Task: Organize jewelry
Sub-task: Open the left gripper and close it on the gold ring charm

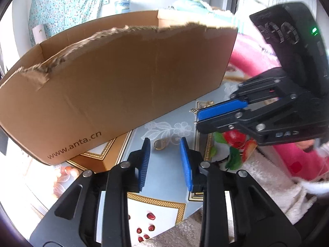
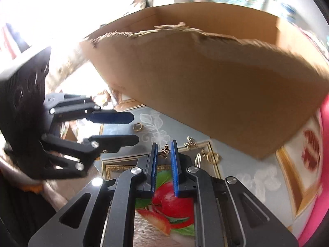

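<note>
Both tongs show in each view. From the left wrist camera, the left gripper (image 1: pixel 165 144), black with blue ribbed pads, stands with its jaws apart and nothing clamped. A small round gold-rimmed ring (image 1: pixel 159 144) lies on the pale blue floral tablecloth (image 1: pixel 164 187) between the fingertips, clear of both pads. Coming in from the right side of this view, the right gripper (image 1: pixel 197 114) has its blue pads nearly together on a small gold butterfly charm (image 1: pixel 193 110), whose edge pokes out at the tips. Behind it a little gold jewelry (image 1: pixel 206 103) lies on the cloth, too small to make out. A large brown cardboard box (image 1: pixel 123 78) with a torn top edge and printed web address stands just beyond both grippers. A pink sleeve (image 1: pixel 296 160) shows at the right.

From the right wrist camera, the right gripper (image 2: pixel 163 148) has its jaws narrowly set, and the butterfly charm (image 2: pixel 165 150) sits between the fingertips, seemingly pinched there. The left gripper (image 2: pixel 134 128) reaches in from the left, jaws parted, with the gold-rimmed ring (image 2: pixel 137 126) lying on the tablecloth (image 2: pixel 226 154) between its tips. Several more gold jewelry pieces (image 2: pixel 205 153), among them a hoop, lie just to the right of the right gripper's tips, near the base of the cardboard box (image 2: pixel 216 86), which fills the upper part of the view.
</note>
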`<control>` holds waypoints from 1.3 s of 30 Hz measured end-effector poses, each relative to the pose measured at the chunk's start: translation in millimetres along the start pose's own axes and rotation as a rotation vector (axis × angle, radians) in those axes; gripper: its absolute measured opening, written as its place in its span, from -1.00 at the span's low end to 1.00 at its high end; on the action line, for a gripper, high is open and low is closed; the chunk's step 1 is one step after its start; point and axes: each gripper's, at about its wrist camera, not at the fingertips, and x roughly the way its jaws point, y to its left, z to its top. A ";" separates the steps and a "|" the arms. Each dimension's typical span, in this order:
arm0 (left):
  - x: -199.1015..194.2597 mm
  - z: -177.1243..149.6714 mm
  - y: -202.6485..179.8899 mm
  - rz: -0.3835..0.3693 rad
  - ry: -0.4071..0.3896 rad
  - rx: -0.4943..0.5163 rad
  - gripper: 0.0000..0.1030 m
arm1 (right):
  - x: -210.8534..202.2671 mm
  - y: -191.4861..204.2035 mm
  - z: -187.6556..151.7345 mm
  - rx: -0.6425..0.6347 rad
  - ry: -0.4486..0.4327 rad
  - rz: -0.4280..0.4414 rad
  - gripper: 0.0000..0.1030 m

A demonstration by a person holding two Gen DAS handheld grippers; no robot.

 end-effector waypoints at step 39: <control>22.5 32.5 -16.1 0.191 0.135 -0.168 -0.80 | -36.9 -50.0 -63.0 0.175 -0.177 0.082 -0.75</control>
